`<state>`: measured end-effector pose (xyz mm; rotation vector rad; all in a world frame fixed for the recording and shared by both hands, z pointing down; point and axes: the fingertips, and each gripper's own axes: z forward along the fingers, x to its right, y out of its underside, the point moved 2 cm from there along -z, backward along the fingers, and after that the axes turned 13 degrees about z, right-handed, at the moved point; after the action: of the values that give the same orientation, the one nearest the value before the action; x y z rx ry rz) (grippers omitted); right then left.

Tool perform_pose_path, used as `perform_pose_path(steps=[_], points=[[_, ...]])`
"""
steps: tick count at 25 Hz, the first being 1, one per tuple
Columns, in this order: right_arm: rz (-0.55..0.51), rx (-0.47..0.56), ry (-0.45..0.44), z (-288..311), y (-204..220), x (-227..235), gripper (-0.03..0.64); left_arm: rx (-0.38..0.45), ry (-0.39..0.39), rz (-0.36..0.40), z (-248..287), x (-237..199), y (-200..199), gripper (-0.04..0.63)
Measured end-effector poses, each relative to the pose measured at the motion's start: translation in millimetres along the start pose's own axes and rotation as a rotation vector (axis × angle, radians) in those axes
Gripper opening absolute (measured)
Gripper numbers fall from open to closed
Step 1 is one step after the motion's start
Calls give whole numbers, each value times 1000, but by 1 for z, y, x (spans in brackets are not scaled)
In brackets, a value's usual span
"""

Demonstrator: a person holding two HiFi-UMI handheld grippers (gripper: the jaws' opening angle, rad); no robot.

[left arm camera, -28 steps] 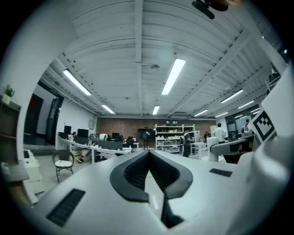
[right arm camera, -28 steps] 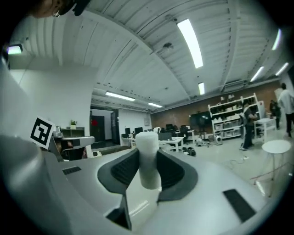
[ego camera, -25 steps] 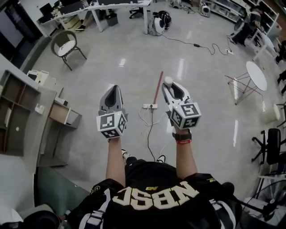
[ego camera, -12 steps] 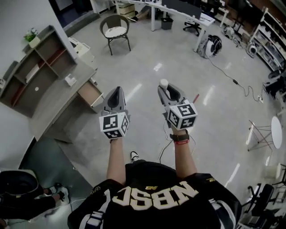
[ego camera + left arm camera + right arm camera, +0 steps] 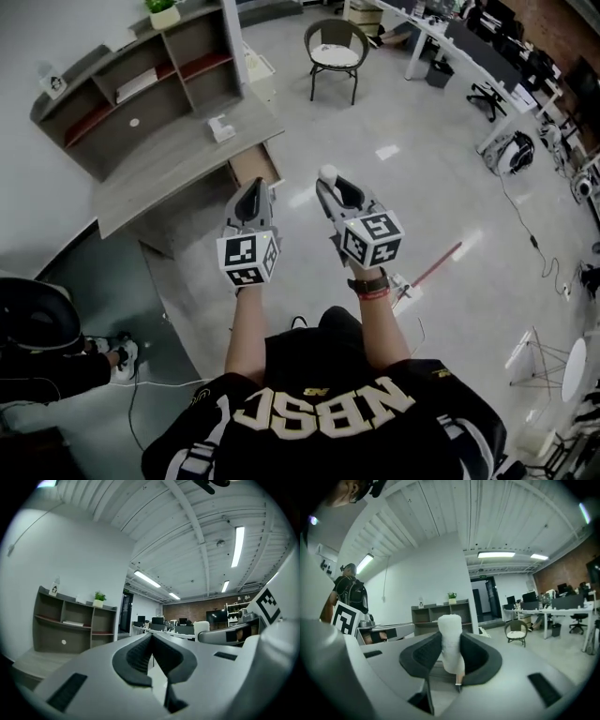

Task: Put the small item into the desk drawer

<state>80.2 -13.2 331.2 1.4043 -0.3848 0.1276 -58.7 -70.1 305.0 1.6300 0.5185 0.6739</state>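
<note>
"Grey polished floor (image 5: 412, 216) lay under both pairs of fingers and threw back the ceiling lights. What stood beyond them?"

"Just past the tips of the left gripper (image 5: 254, 190) was a grey wood desk (image 5: 178, 173). Its drawer (image 5: 249, 169) seemed to be pulled out under the top, close ahead of those fingers. Farther off, a small white box (image 5: 221, 127) sat on the desk. Behind that rose an open shelf unit (image 5: 141, 80) with a potted plant (image 5: 164, 11) on top. Well ahead of the right gripper (image 5: 327, 184) stood a round chair (image 5: 335, 56), and long white tables (image 5: 441, 42) filled the far end of the room."

"Was anything hard to make out?"

"The drawer's inside was; only a brownish face showed, so I could not tell what it held. Back and to the left of the fingers, a person in black (image 5: 42, 342) was cut off by the frame edge. A red stick (image 5: 436, 267) lay on the floor behind the right fingers, on their outer side."

"And the small item (image 5: 450, 639)?"

"It was white, a stubby upright cylinder with a rounded top and a rough, fuzzy-looking surface. The right fingers were clamped on its lower part, so its top stood out past their tips. The left fingers were pressed together with nothing between them."
</note>
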Motion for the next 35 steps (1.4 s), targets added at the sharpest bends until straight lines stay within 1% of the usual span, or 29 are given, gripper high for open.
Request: perform_pose_path(steps=[4, 9, 20, 25, 31, 35], points=[[10, -55, -58, 47, 12, -15, 132, -41, -41, -16, 4, -36, 20, 12], [-4, -112, -127, 114, 17, -14, 132, -64, -111, -37, 23, -81, 44, 12], [8, -189, -295, 261, -3, 6, 132, -114, -253, 3, 107, -159, 60, 12], [22, -261, -363, 301, 12, 20, 132, -162, -317, -2, 133, -172, 83, 12], [25, -342, -417, 337, 37, 43, 132, -214, -363, -16, 162, -177, 117, 12], [108, -399, -426, 356, 62, 64, 132, -252, -368, -29, 180, -173, 145, 12]])
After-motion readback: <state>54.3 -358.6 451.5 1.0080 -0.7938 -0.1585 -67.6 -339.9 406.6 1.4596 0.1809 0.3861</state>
